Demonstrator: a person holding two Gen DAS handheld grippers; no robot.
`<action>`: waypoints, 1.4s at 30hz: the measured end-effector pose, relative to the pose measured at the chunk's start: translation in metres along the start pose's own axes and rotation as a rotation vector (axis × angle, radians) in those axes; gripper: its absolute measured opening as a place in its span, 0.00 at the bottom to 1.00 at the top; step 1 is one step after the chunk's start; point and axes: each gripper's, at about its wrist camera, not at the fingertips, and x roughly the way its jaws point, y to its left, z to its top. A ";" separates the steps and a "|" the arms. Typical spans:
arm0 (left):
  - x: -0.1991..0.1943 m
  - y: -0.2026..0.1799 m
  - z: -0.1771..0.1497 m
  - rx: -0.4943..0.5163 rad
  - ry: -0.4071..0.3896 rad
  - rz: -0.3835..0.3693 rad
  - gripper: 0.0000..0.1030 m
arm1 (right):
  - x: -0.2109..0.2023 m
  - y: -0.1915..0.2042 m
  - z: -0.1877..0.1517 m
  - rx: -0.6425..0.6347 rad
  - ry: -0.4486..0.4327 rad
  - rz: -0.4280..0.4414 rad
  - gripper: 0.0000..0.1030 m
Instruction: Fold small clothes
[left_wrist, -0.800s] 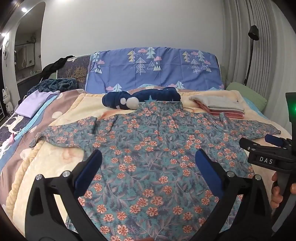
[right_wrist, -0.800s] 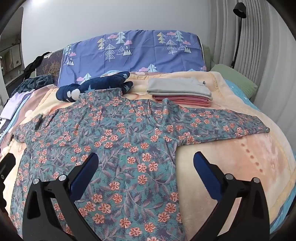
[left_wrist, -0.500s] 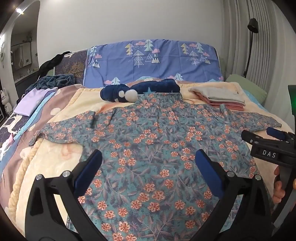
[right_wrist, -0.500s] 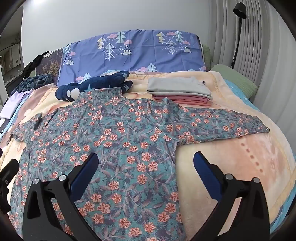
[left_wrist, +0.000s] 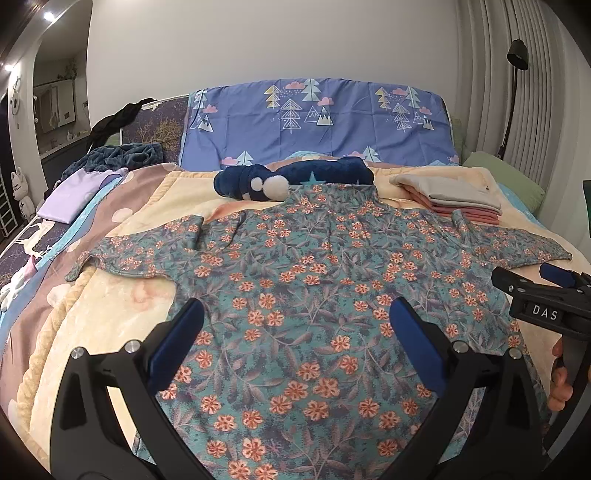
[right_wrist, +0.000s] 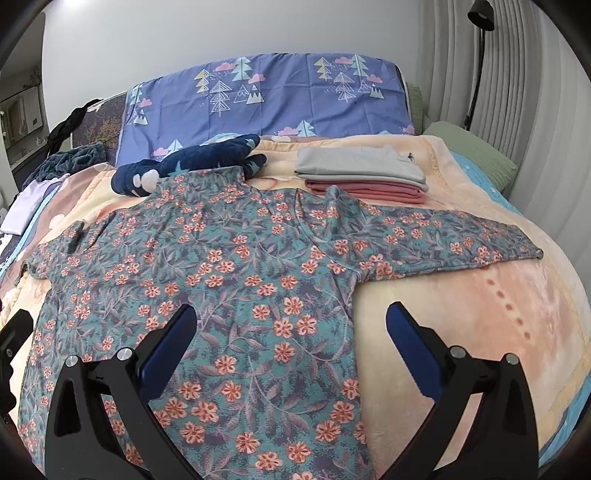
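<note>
Peach fleece blanket (right_wrist: 461, 295) (soft) bears the spread floral shirt (right_wrist: 240, 266).

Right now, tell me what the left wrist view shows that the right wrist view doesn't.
Only the left wrist view: the right gripper seen from the side, marked DAS, with the person's fingers on its handle. Only the right wrist view: bare blanket beyond the right sleeve. Both: the floral shirt spread flat, the folded stack, the blue plush, jaws open and empty.

Both grippers (left_wrist: 295, 325) (right_wrist: 291, 328), jaws wide apart
</note>
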 end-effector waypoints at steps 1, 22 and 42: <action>0.000 0.000 0.000 0.002 0.001 0.000 0.98 | 0.001 -0.001 -0.001 0.002 0.003 -0.003 0.99; 0.004 -0.005 -0.006 0.039 0.000 -0.001 0.98 | 0.009 -0.001 -0.004 -0.001 0.028 -0.003 0.99; 0.008 -0.004 -0.007 0.028 0.003 -0.007 0.98 | 0.010 0.002 -0.004 -0.014 0.031 0.007 0.99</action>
